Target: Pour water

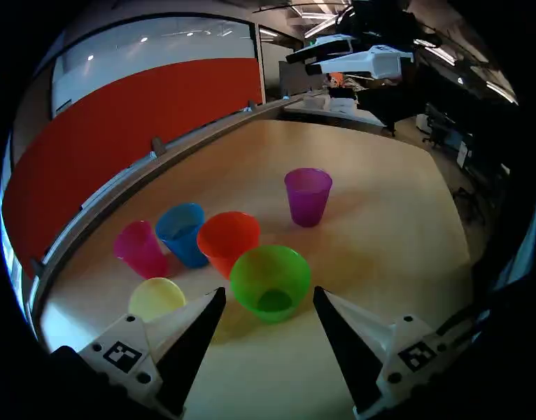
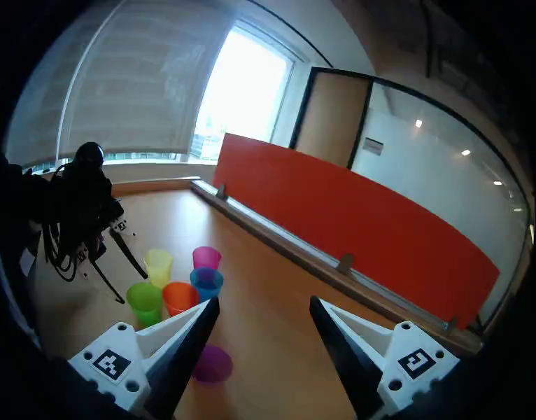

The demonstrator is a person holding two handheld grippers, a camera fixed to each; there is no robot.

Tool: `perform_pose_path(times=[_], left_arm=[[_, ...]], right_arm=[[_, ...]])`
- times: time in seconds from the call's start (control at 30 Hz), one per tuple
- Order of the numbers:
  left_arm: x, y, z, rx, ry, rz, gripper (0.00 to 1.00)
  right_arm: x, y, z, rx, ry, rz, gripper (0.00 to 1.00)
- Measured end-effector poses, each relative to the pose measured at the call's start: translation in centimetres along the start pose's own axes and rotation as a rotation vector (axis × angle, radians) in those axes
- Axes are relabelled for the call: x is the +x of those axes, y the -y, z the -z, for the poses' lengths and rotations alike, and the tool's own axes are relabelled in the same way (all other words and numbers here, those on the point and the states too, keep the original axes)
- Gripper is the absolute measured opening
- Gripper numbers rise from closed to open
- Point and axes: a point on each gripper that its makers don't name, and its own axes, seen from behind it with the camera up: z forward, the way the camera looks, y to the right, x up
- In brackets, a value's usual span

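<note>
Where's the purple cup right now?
In the left gripper view, the purple cup stands apart on the table, beyond and right of the orange cup and green cup.

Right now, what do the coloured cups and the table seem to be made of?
The green cup, like the orange cup and purple cup, looks like thin translucent plastic: light glows through the walls, and the finish is smooth. The table appears to be light wood or wood-look laminate with a satin sheen; I cannot tell which.

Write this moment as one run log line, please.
left tongs: open, facing green cup | right tongs: open, near purple cup | nothing held
</note>
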Motion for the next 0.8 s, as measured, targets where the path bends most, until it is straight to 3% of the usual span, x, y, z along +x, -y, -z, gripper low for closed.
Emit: perform_pose_path(times=[0.8], left_arm=[[-0.3, 0.1, -2.9, -0.002, 0.018, -0.010, 0.93]], right_arm=[[-1.3, -0.8, -0.3, -0.009, 0.014, -0.001, 1.00]])
